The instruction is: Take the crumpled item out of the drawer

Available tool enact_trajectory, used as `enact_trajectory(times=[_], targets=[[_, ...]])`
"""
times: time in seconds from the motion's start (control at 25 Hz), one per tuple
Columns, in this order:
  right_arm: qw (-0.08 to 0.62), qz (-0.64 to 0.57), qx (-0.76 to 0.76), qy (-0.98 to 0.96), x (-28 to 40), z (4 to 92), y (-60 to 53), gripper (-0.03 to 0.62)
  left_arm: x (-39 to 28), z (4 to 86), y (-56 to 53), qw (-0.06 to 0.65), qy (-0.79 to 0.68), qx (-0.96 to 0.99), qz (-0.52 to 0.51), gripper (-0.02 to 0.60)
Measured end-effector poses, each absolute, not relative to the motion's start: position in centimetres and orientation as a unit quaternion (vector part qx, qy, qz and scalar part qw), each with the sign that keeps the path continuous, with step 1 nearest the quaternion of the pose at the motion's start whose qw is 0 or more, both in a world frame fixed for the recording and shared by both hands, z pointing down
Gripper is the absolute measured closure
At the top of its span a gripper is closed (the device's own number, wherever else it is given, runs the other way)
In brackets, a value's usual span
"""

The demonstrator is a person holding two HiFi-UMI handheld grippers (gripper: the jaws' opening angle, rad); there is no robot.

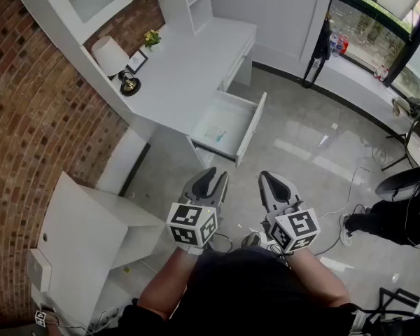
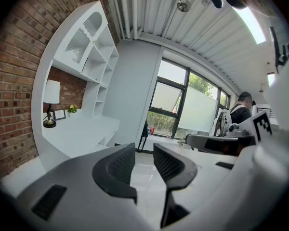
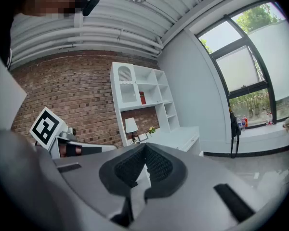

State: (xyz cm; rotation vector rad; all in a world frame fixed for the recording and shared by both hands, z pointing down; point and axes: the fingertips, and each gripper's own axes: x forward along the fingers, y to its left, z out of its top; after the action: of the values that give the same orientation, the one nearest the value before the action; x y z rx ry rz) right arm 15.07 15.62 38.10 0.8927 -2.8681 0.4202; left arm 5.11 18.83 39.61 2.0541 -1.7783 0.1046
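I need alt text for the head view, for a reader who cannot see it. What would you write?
From above, a person holds the left hand-held gripper and the right hand-held gripper short of a white desk with an open drawer. A pale crumpled item lies in the drawer; a lamp stands on the desk.

Approach: bare floor point(image 1: 294, 138) in front of the open drawer point(image 1: 250, 130), nothing blocking.
Drawer top: open from above; desk point(image 1: 189, 61) edge overhangs its rear.
Left flank: white cabinet point(image 1: 91, 222) near, possibly narrowing passage.
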Motion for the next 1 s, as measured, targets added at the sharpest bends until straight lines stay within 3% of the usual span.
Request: enact_trajectory(times=[0.76, 1.0], targets=[[0.075, 0.125, 0.357, -0.923, -0.1, 38.8, 20.5, 0.594, -11.4, 41.0, 23.1, 0.225, -0.602, 0.766, 0.017, 0.465], [0.092, 0.124, 0.364, -0.918, -2.0, 39.4, 21.1, 0.575, -14.1, 41.8, 23.0, 0.241, -0.593, 0.768, 0.01, 0.465]])
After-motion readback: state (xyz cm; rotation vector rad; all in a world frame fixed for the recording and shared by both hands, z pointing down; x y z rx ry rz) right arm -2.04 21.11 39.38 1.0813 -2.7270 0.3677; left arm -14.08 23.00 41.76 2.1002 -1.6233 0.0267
